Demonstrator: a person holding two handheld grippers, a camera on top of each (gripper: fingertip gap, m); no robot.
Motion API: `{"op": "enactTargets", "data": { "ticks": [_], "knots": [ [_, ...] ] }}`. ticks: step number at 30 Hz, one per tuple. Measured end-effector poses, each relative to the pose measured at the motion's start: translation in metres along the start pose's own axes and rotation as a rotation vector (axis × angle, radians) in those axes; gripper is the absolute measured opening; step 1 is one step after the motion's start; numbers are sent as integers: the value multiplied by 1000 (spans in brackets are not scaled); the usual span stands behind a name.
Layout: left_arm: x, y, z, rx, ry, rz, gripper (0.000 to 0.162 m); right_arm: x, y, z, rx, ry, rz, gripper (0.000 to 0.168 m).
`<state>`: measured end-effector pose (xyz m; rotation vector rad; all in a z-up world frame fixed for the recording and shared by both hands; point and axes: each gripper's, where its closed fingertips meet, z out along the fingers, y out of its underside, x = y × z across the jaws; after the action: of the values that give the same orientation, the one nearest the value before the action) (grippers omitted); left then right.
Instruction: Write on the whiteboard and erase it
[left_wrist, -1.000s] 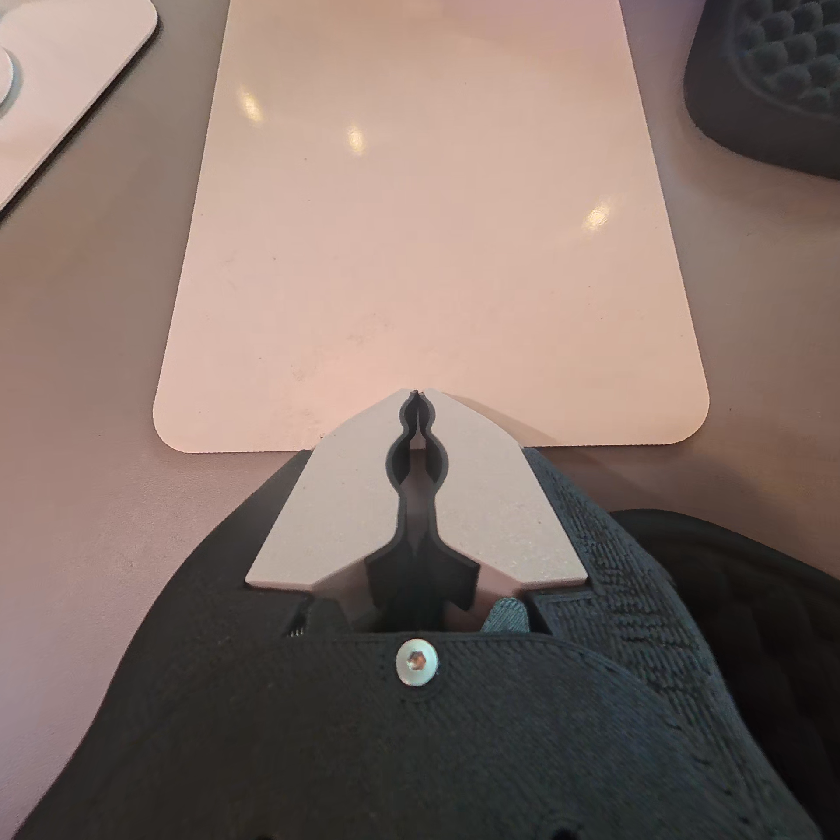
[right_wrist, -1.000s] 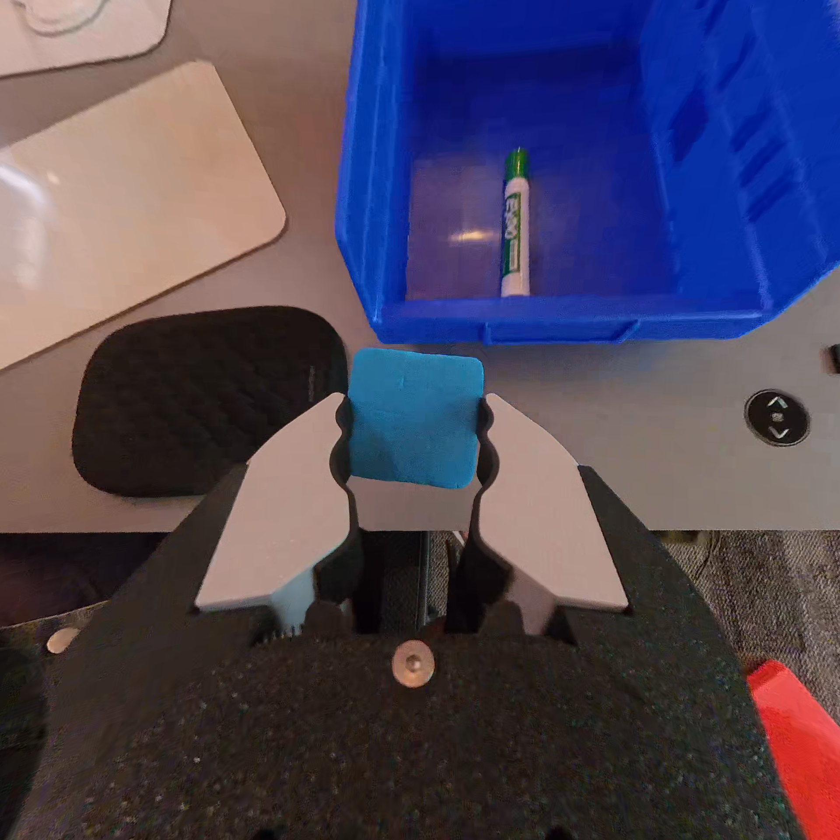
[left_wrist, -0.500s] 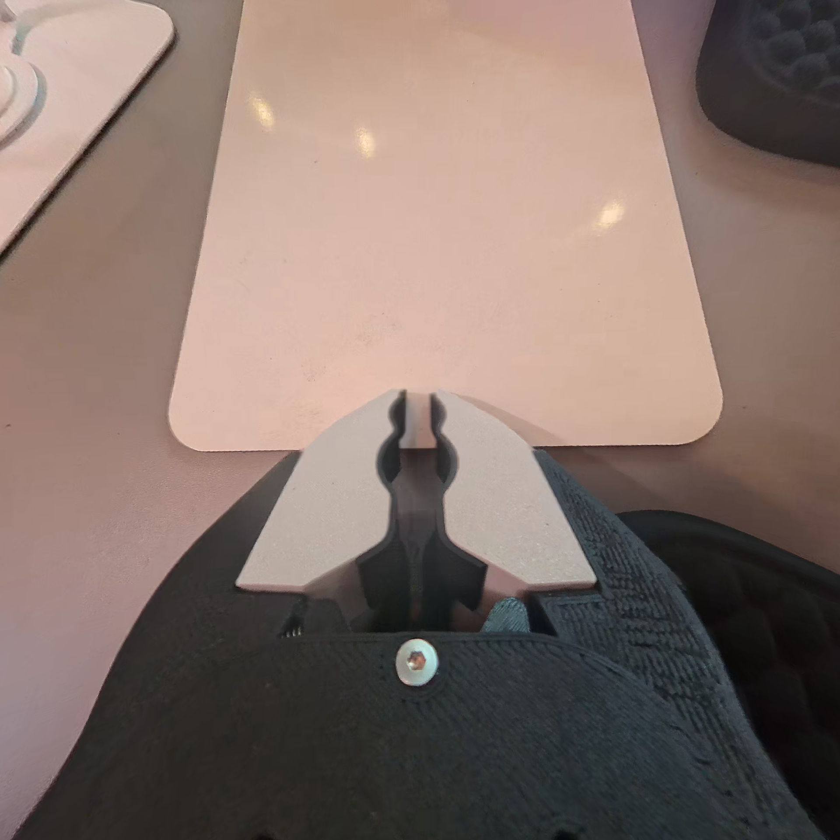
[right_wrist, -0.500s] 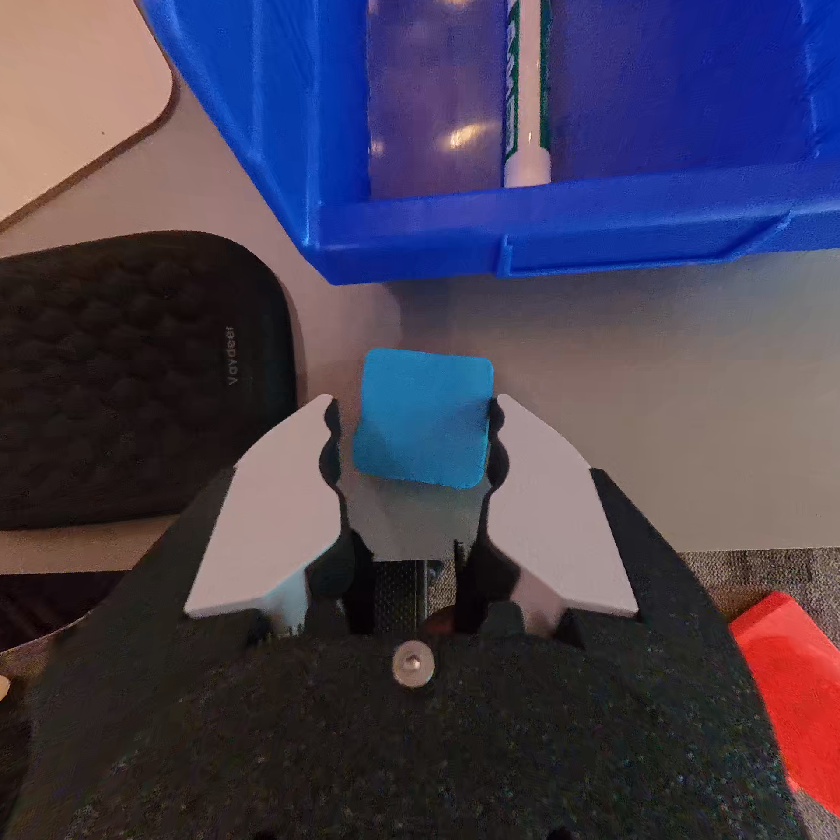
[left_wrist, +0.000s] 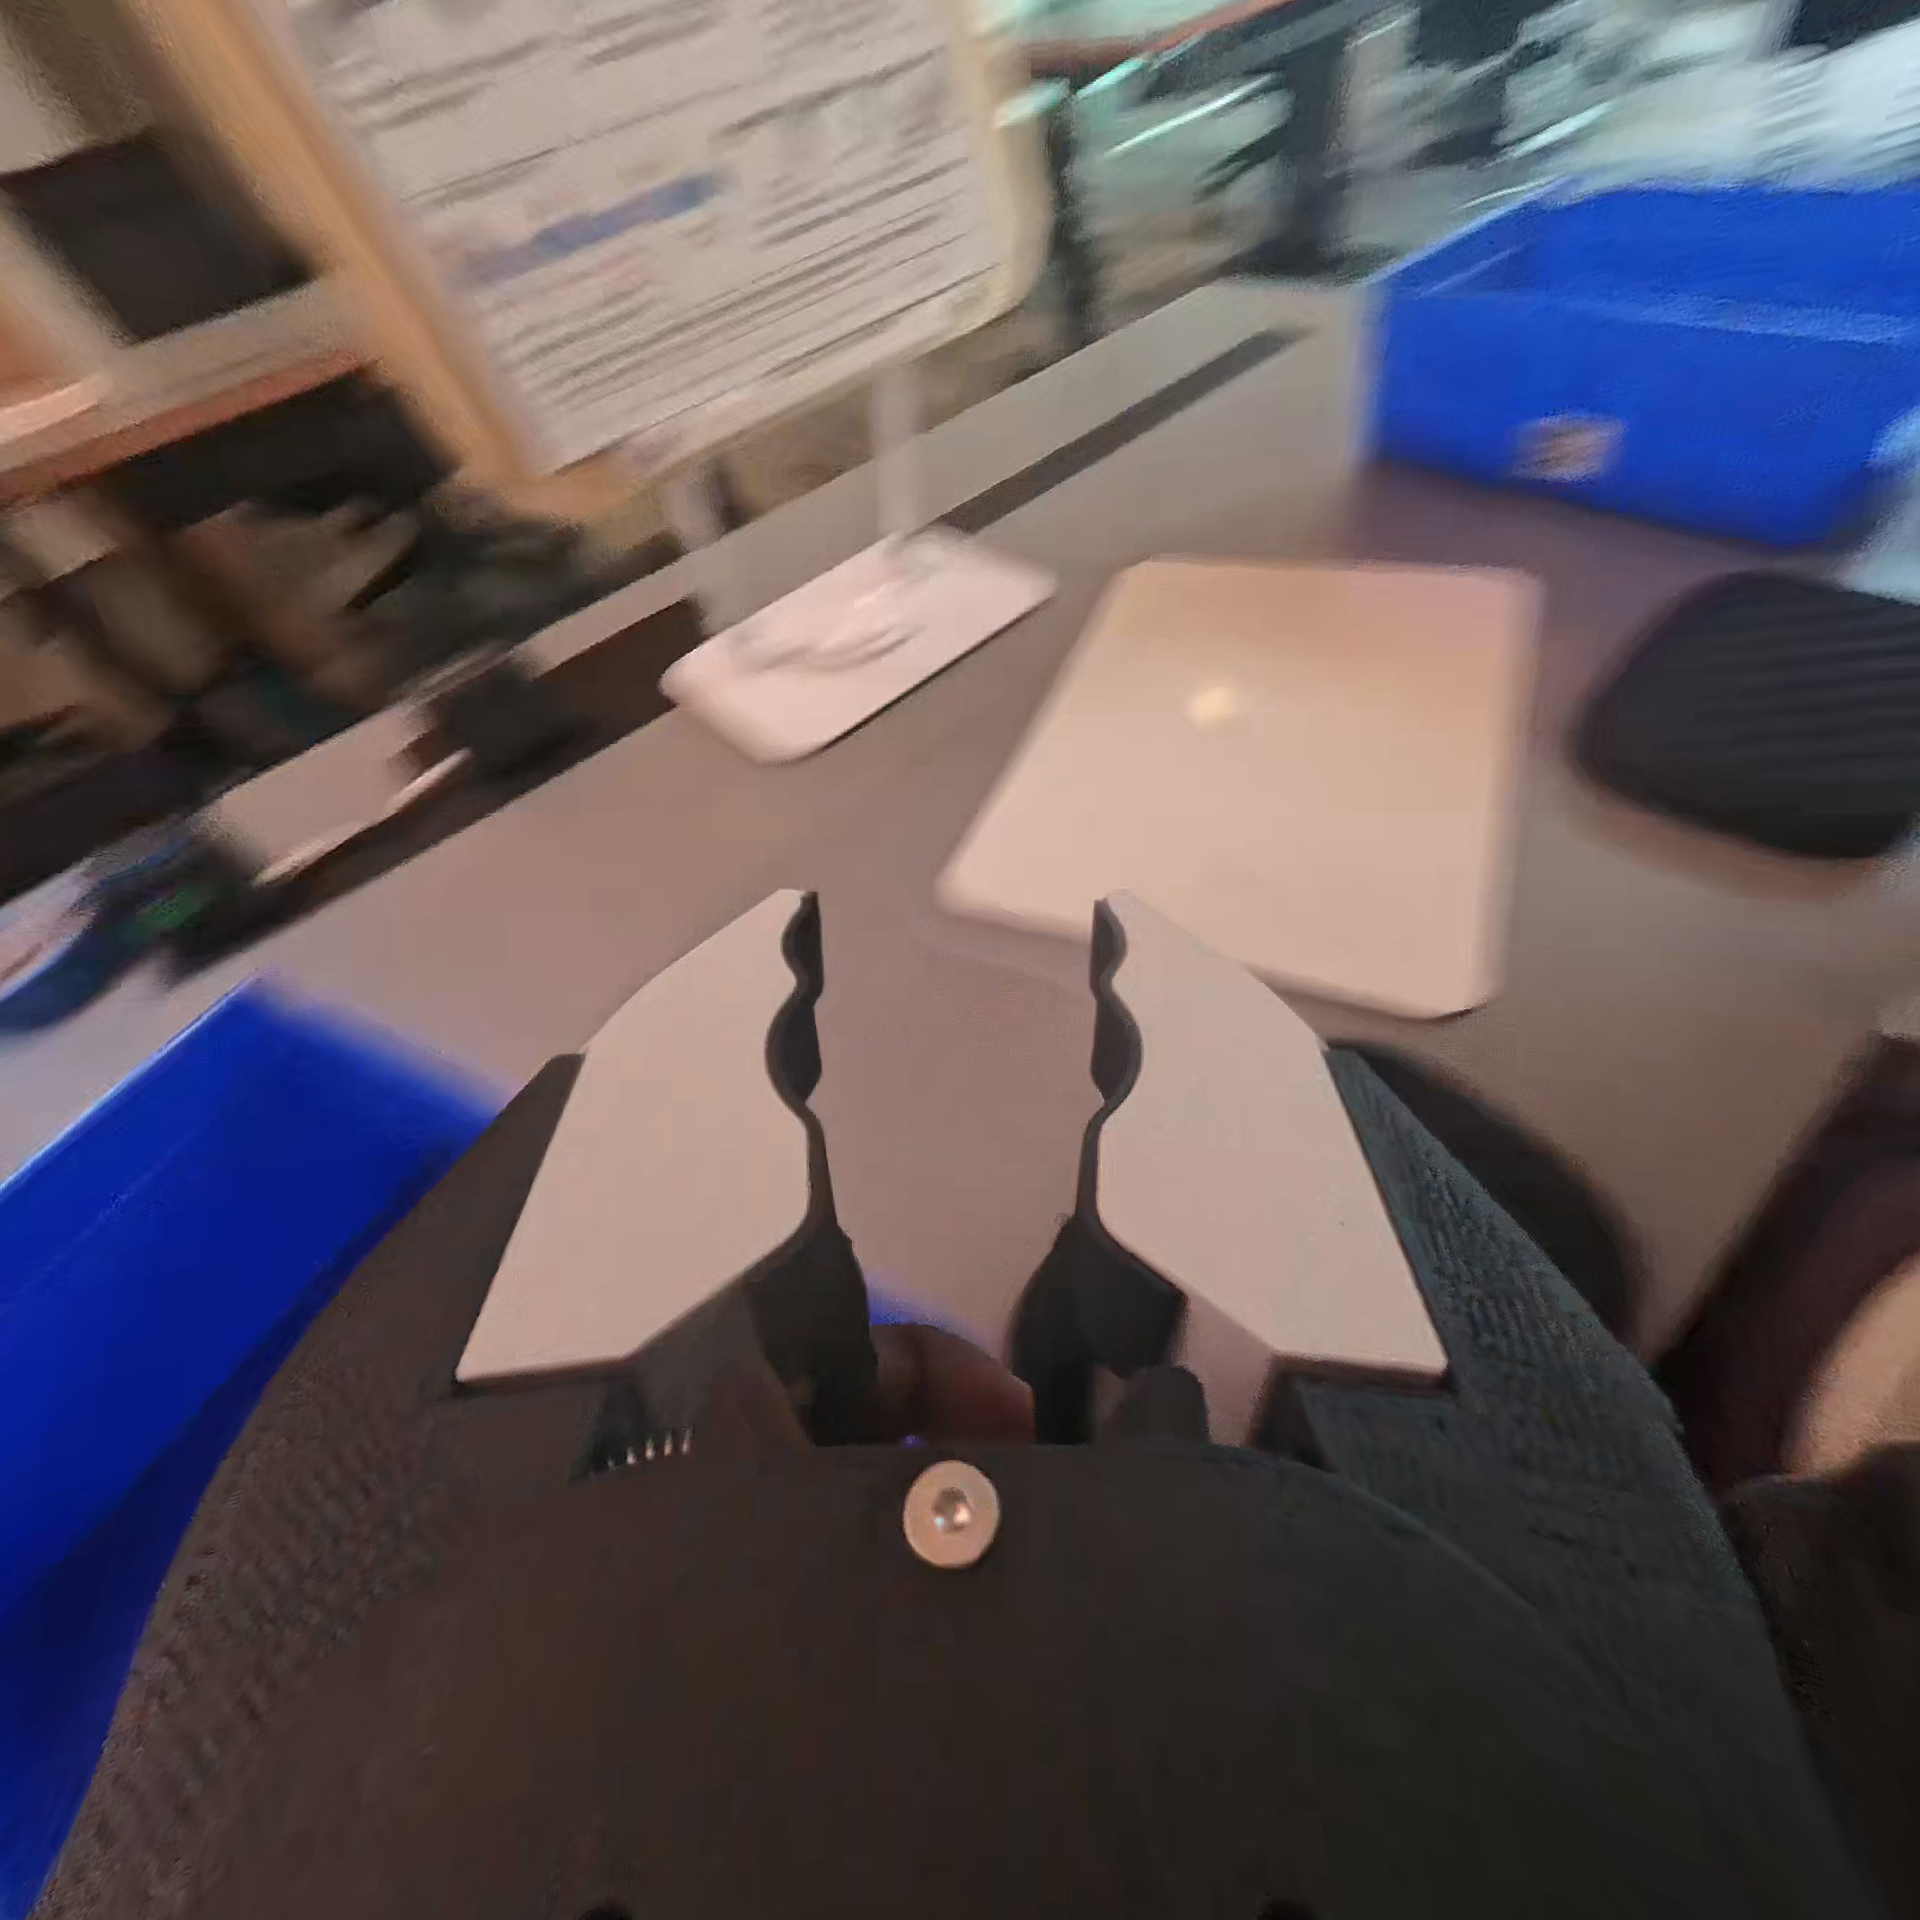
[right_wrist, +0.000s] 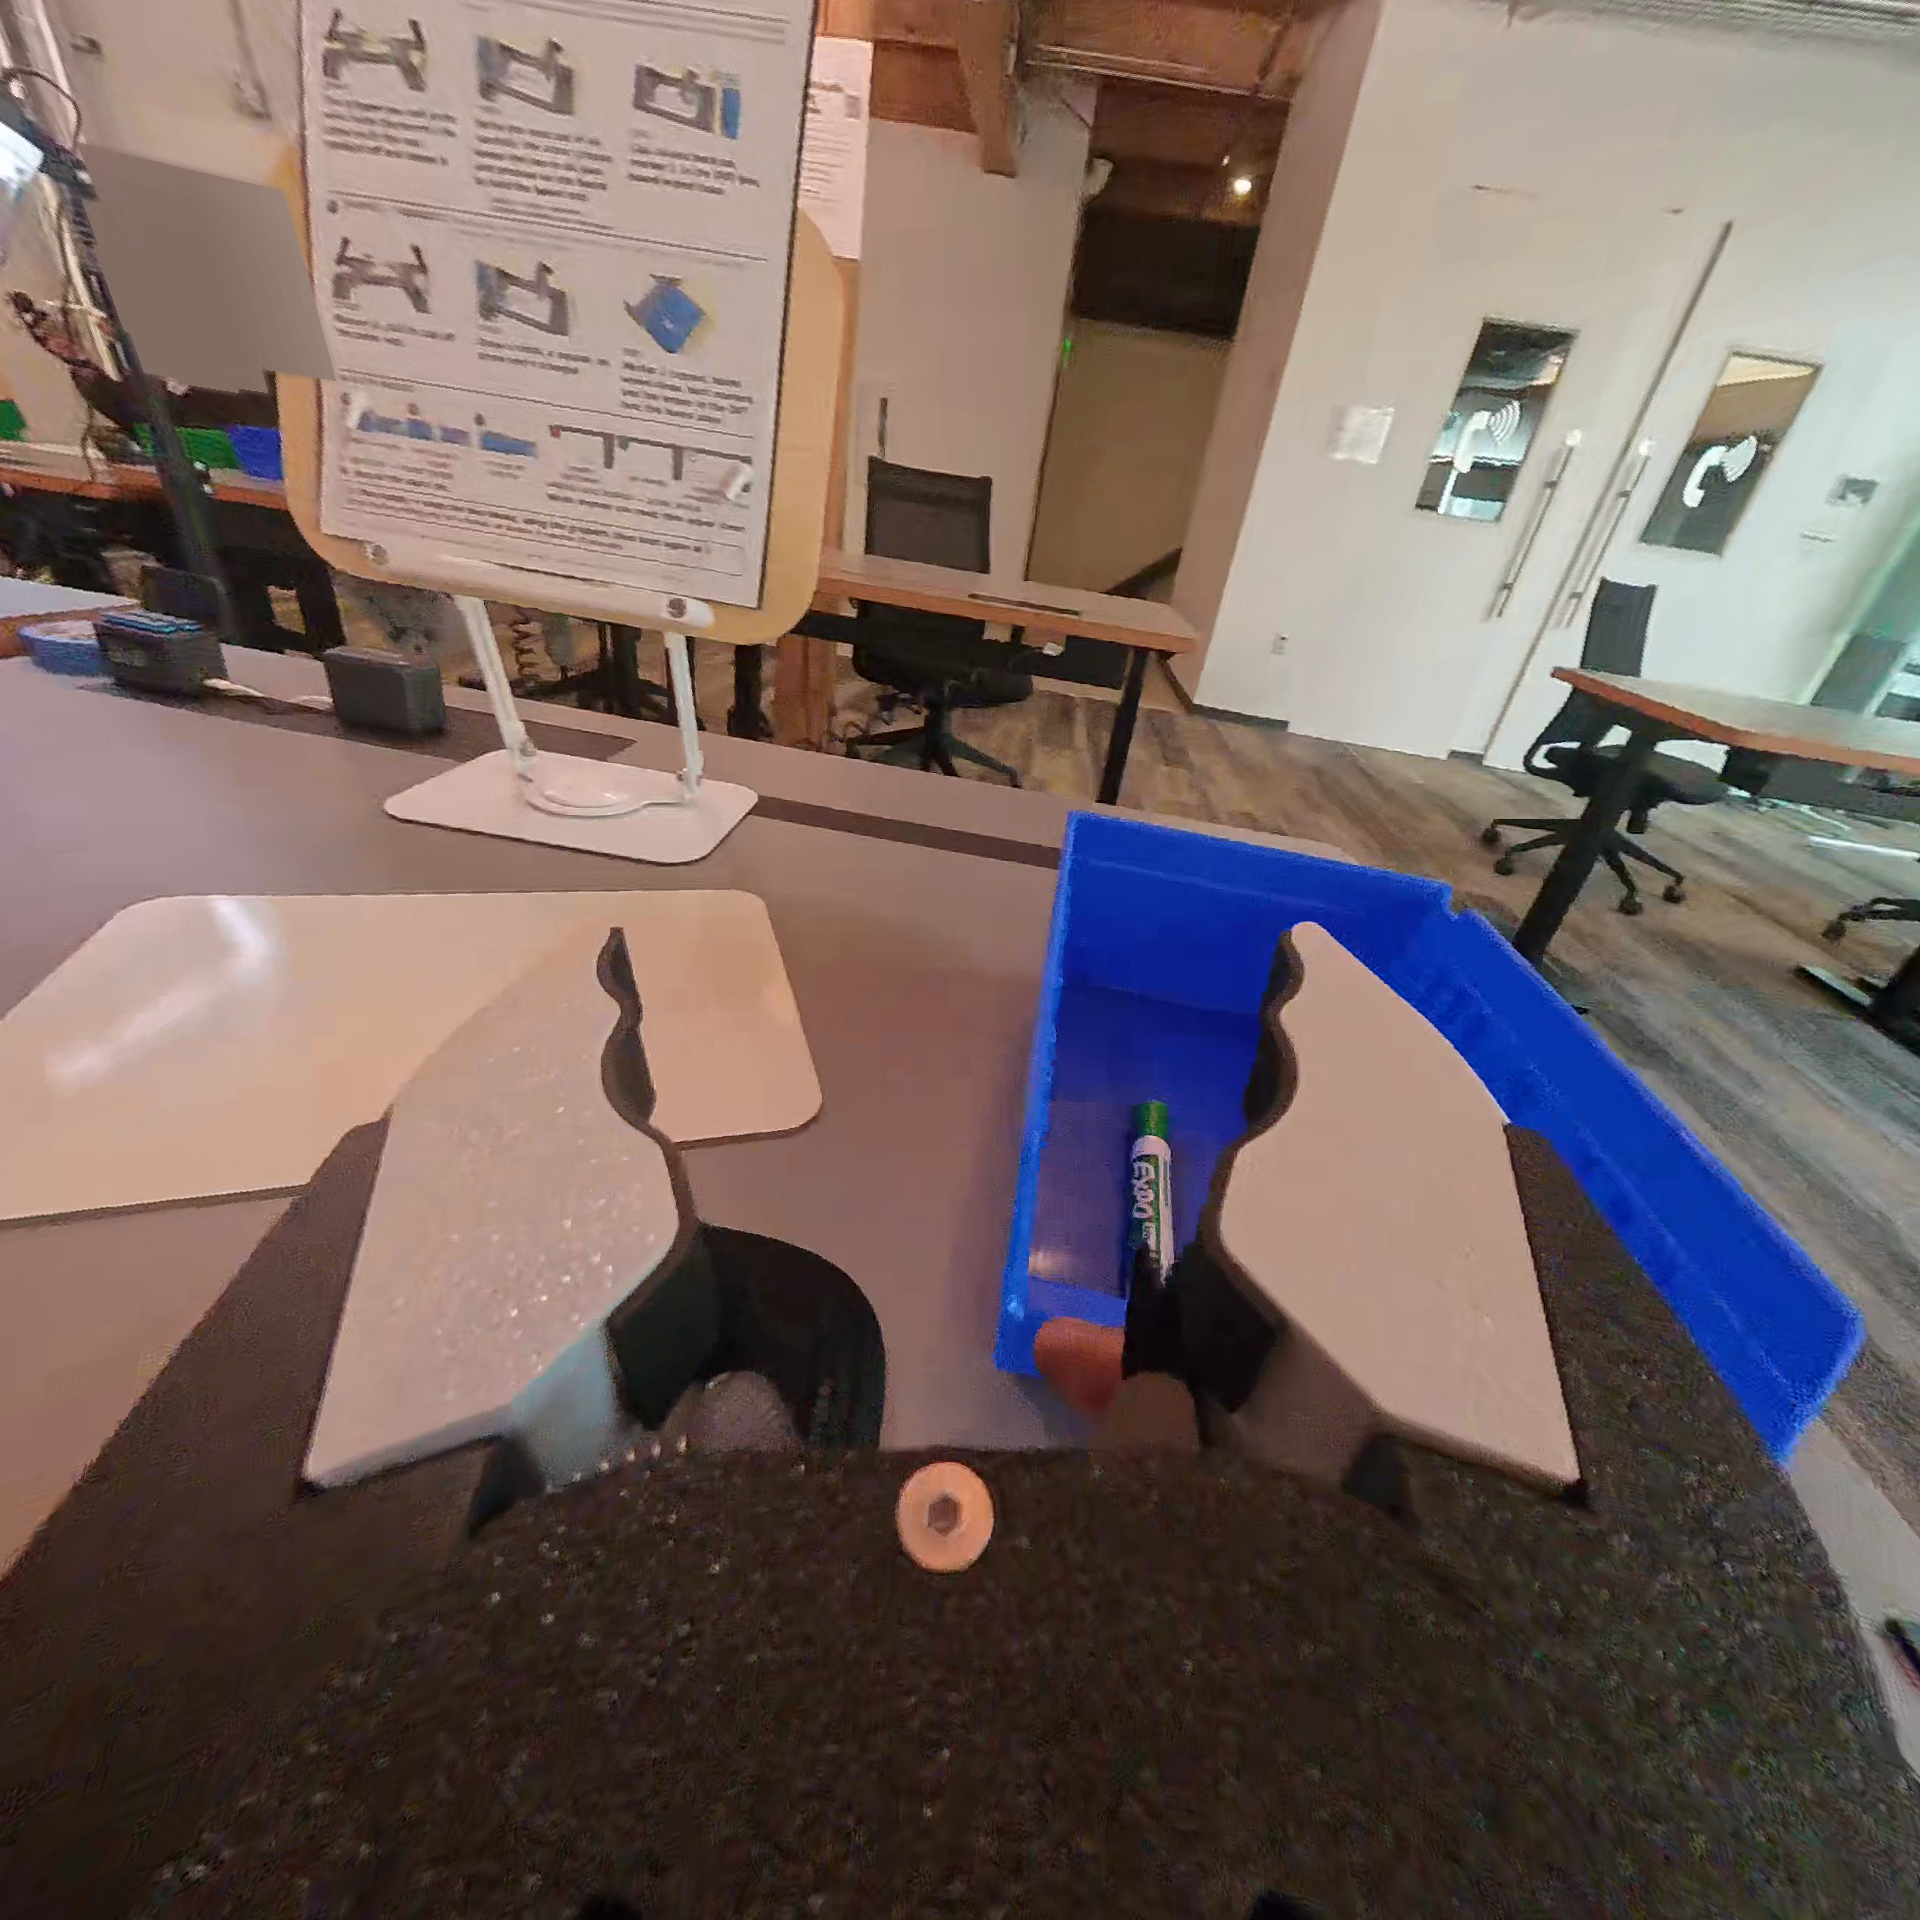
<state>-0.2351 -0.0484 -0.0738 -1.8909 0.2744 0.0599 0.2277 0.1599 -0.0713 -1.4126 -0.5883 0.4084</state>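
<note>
The blank whiteboard (left_wrist: 1257, 769) lies flat on the grey table (left_wrist: 644, 894); it also shows in the right wrist view (right_wrist: 260, 1029). A green marker (right_wrist: 1151, 1184) lies inside the blue bin (right_wrist: 1621, 1143). My left gripper (left_wrist: 954, 920) is open and empty, raised over the table left of the whiteboard's near corner; this view is blurred. My right gripper (right_wrist: 951, 951) is wide open and empty, raised above the table between the whiteboard and the bin. The blue eraser is not in view.
A white stand base (right_wrist: 571, 805) holding an instruction sheet (right_wrist: 540, 281) stands behind the whiteboard. A black pad (left_wrist: 1756, 717) lies right of the whiteboard. A second blue bin (left_wrist: 135, 1309) is at the left gripper's near left. Office desks and chairs stand beyond the table.
My right gripper opened wide, let go of the blue eraser and lifted away. My left gripper opened from shut, lifted off the whiteboard's near edge and swung left.
</note>
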Motion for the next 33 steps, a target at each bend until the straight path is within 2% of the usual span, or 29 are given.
{"op": "enactTargets", "data": {
  "ticks": [2,3,5,7,11,13,16,18,19,21,22,24,26,27,29,31,33],
  "knots": [
    [-62,47,-24,-160,-235,-70,50,-8,1,5,-13,-17,-21,112],
    [-81,77,-30,-259,-275,-110,50,-12,2,7,-18,-24,-33,111],
    [-93,133,-31,-459,-236,-216,50,-18,2,10,-24,-36,-50,108],
    [-104,169,-27,-586,-244,-264,51,-22,0,12,-32,-45,-65,106],
    [-118,211,-24,-785,-292,-261,48,-22,-7,7,-24,-23,-109,101],
    [-113,213,-19,-794,-242,-290,23,-19,-10,4,-10,-6,-110,100],
    [-120,212,-19,-777,-261,-265,19,-20,-7,5,-12,-17,-97,97],
    [-137,196,-23,-655,-375,-250,19,-26,-2,10,-27,-41,-108,96],
    [-144,176,-23,-512,-414,-273,19,-33,-1,13,-26,-63,-119,95],
    [-145,116,-25,-114,-376,-325,18,-54,-2,22,-10,-146,-146,92],
    [-136,79,-30,121,-307,-365,18,-69,-3,26,-1,-198,-148,90],
    [-103,5,-50,595,-53,-434,18,-105,-10,36,49,-331,-91,87],
    [-67,-39,-66,902,195,-513,18,-154,-26,43,158,-524,41,81],
    [-50,-50,-65,967,299,-559,18,-179,-37,44,222,-628,118,74],
    [-17,-64,-48,988,471,-625,18,-228,-60,46,332,-817,263,64],
    [16,-72,-28,970,605,-651,18,-274,-79,47,368,-991,377,65],
    [48,-78,-9,931,716,-664,18,-313,-95,51,323,-1143,459,70]
  ]
}}
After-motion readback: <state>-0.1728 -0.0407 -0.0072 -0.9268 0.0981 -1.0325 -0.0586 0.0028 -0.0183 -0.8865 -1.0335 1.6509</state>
